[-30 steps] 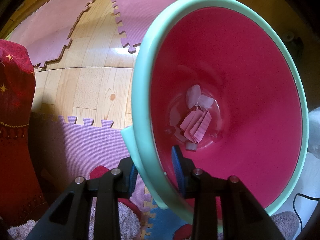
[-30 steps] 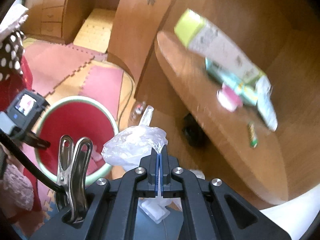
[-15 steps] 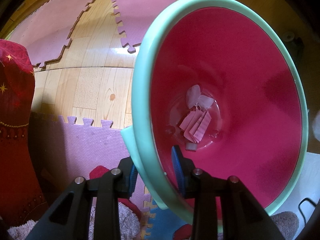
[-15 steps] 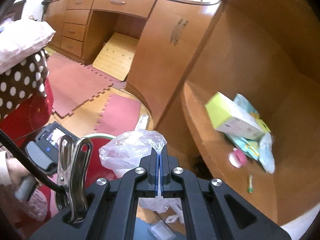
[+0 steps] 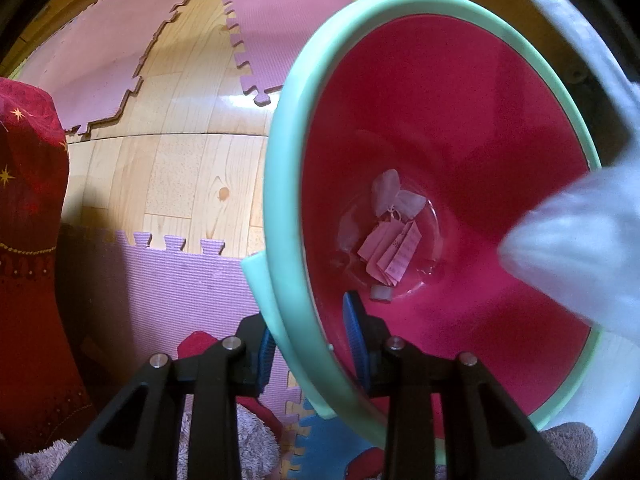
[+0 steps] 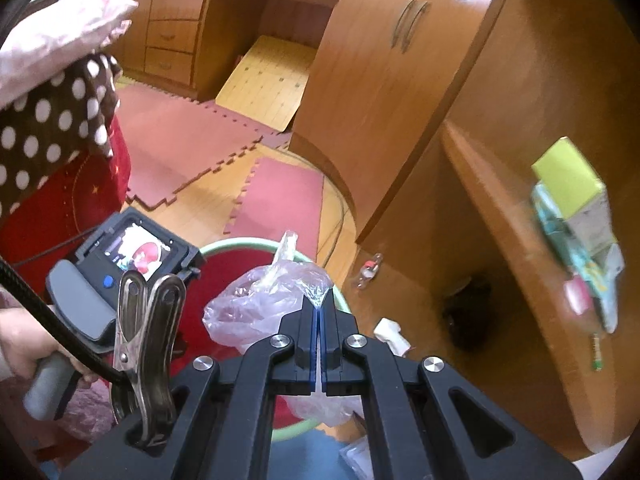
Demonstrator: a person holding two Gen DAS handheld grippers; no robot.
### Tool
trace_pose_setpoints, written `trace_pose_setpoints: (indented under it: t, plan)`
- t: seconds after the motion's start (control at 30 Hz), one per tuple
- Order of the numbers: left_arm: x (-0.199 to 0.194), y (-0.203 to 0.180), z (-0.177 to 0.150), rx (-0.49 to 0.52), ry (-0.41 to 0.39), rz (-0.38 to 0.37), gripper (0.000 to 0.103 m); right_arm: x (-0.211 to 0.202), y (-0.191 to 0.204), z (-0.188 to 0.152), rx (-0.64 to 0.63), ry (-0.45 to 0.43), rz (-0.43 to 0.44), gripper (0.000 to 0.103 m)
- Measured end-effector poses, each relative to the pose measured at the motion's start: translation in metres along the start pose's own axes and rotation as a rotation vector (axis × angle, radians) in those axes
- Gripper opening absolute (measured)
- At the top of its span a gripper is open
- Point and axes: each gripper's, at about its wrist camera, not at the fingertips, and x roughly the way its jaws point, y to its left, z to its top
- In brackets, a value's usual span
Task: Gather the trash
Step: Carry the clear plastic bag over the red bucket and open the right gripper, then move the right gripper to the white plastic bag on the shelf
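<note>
Landmark: round plastic bin w/ mint-green rim and deep red inside [image 5: 280,184]; all places given rel. to it.
Left of bin: bare wood floor and purple foam puzzle mats [image 5: 172,276]; dark red cloth w/ gold stars [image 5: 28,208] further out at the frame edge.
Left gripper [image 5: 310,346]: jaws part open, blue pads clamped either side of the near rim, one pad outside, one inside. Points down into the bin. It's what holds the bin up and steady.
Bin bottom: pink folded paper slips [image 5: 392,252], a pale crumpled scrap, a small grey block just below them. Plenty of room left.
Right of bin mouth: crumpled clear thin plastic bag [image 6: 276,300], blurred white in the left wrist view, hanging over the right rim, partly above the red inside.
Right gripper [image 6: 319,308]: jaws fully closed, pinching a fold of the bag at the tips; rest of the bag hangs loose in front, over the bin mouth.
Step (judged): drop bag into bin.
Do it well: bring the pinch point well inside the rim, toward centre, lower a bit, then open. Bag is light and floppy, so prob. clings to pads or drapes on the rim if let go at the edge. Keep the left grip firm, bin untilted.
Further right of bin: wooden shelf w/ yellow-green box [image 6: 568,180] and other small items, well apart.
</note>
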Motion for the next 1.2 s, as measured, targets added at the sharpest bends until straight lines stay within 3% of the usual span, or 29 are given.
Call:
trace_pose_setpoints:
  t: [0.27,0.4,0.47,0.57,0.9,1.2]
  plan:
    - [0.000,-0.001,0.000,0.000,0.000,0.001,0.033,0.048,0.009,-0.011,0.047,0.073,0.049,0.001]
    - [0.000,-0.001,0.000,0.000,0.000,0.001,0.033,0.076,0.009,-0.023,0.111,0.138,0.145,0.002]
    - [0.000,-0.001,0.000,0.000,0.000,0.000,0.033,0.087,0.009,-0.030,0.157,0.170,0.181,0.011]
    - [0.000,-0.001,0.000,0.001,0.000,0.002,0.033,0.094,0.007,-0.040,0.180,0.197,0.184,0.024]
    - [0.000,-0.004,0.001,-0.002,0.001,0.001,0.033,0.097,0.003,-0.062,0.216,0.232,0.196,0.027]
    - [0.000,-0.003,0.001,-0.002,0.001,0.001,0.033,0.090,-0.003,-0.061,0.225,0.217,0.174,0.027]
